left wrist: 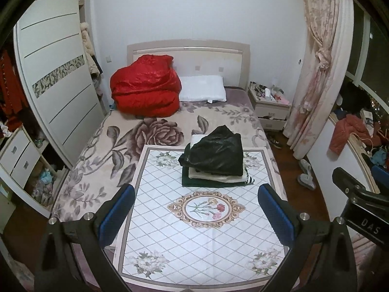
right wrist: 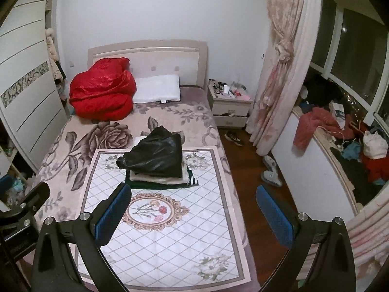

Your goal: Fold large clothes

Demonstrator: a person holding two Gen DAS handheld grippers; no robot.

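A stack of folded clothes [left wrist: 214,168] with a shiny black garment [left wrist: 216,153] on top lies at the far end of a white flowered mat [left wrist: 194,238] on the bed. It also shows in the right wrist view [right wrist: 158,168], on the mat [right wrist: 170,233]. My left gripper [left wrist: 195,204] is open and empty, held above the mat's near half. My right gripper [right wrist: 193,204] is open and empty over the mat's right edge. A pile of loose clothes [right wrist: 323,124] lies on the window ledge at the right.
A red quilt [left wrist: 145,87] and a white pillow [left wrist: 203,92] lie at the head of the bed. A wardrobe [left wrist: 56,77] stands at the left. A nightstand [right wrist: 229,104], a curtain [right wrist: 279,73], and shoes [right wrist: 271,170] on the wood floor are at the right.
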